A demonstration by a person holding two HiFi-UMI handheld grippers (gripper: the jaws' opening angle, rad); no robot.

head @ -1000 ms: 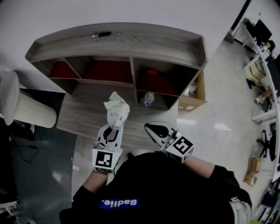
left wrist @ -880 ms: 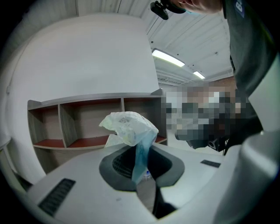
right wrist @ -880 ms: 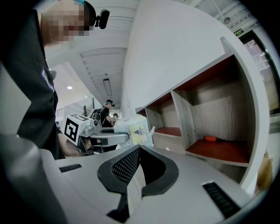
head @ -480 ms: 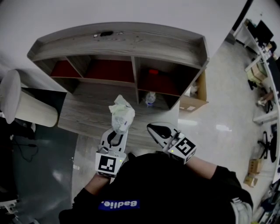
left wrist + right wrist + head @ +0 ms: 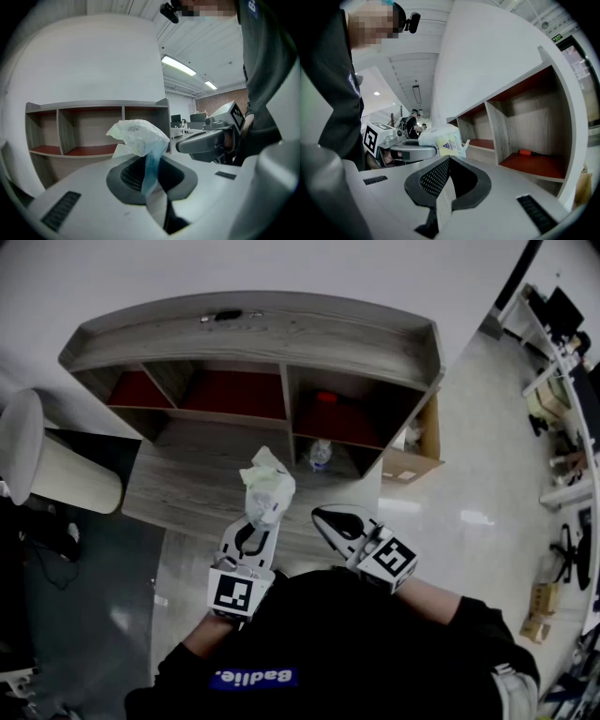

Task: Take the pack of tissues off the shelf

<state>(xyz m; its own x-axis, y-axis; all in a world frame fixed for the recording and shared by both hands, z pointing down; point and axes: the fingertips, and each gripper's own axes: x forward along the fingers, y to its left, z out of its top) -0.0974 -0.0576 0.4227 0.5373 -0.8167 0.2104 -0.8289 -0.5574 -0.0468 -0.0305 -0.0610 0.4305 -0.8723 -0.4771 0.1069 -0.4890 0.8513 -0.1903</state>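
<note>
The pack of tissues [image 5: 267, 486], a crumpled pale-green plastic packet, is held up over the wooden desk [image 5: 187, 465] in front of the shelf unit [image 5: 253, 343]. My left gripper [image 5: 258, 521] is shut on its lower end; in the left gripper view the pack of tissues [image 5: 138, 136] sticks up from between the jaws, its wrapper edge pinched. My right gripper [image 5: 330, 516] sits just right of it, jaws shut with nothing between them. In the right gripper view the pack of tissues [image 5: 440, 139] shows at left, beyond my right gripper [image 5: 449, 161].
The shelf's red-floored compartments [image 5: 234, 390] are mostly bare; a small red object [image 5: 325, 397] lies in the right one, and a small bottle [image 5: 320, 454] stands on the desk below it. A pale round seat [image 5: 37, 460] is at left, a cardboard box [image 5: 417, 451] at right.
The left gripper has carried the pack of tissues a little to the right and nearer to my body, away from the shelf. The right gripper has hardly moved.
</note>
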